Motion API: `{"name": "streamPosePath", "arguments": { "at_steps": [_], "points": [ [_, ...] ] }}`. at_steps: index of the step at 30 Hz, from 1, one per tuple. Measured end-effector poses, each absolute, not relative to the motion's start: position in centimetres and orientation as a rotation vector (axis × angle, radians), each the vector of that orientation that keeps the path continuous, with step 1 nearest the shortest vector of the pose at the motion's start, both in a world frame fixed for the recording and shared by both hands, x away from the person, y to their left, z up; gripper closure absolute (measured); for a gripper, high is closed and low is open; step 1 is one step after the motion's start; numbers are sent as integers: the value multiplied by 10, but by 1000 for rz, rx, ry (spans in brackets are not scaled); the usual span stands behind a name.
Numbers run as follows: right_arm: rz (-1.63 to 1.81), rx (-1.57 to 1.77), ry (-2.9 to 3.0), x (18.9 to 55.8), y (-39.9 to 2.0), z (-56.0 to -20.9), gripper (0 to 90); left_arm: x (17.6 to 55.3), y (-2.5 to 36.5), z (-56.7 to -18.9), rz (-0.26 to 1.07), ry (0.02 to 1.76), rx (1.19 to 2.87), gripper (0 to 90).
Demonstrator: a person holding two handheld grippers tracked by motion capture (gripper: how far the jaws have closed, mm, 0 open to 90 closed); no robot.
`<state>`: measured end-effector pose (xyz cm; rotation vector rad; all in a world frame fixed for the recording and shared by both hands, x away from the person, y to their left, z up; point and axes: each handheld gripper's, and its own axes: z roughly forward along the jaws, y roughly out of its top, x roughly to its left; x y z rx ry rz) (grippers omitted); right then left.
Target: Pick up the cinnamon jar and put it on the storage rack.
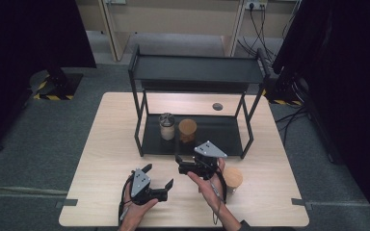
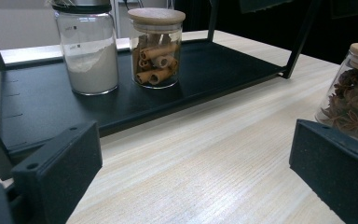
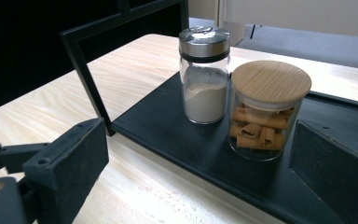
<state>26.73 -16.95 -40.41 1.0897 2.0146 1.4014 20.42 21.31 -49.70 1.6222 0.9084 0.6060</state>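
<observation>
Left gripper [image 1: 159, 177] — spread wide — near star-anise jar [image 1: 232, 178]

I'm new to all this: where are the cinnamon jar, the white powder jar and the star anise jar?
cinnamon jar [image 3: 266, 116], right gripper view, glass body.
white powder jar [image 2: 89, 56], left gripper view, glass body.
star anise jar [image 2: 354, 102], left gripper view, glass side.

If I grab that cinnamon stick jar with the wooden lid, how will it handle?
The clear glass jar of cinnamon sticks is probably rigid, smooth, possibly slippery. Its round bamboo lid may just rest on top, so grip the body. The loose rolls suggest it's fairly light.
</observation>
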Motion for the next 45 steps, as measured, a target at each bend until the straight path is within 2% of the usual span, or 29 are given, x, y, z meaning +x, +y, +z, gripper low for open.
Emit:
{"name": "streamPosePath", "arguments": {
  "at_steps": [45],
  "points": [
    [1425,1073,2089,242,-195,-427,49,205,214,-496,598,914,1622,18]
  ]
}}
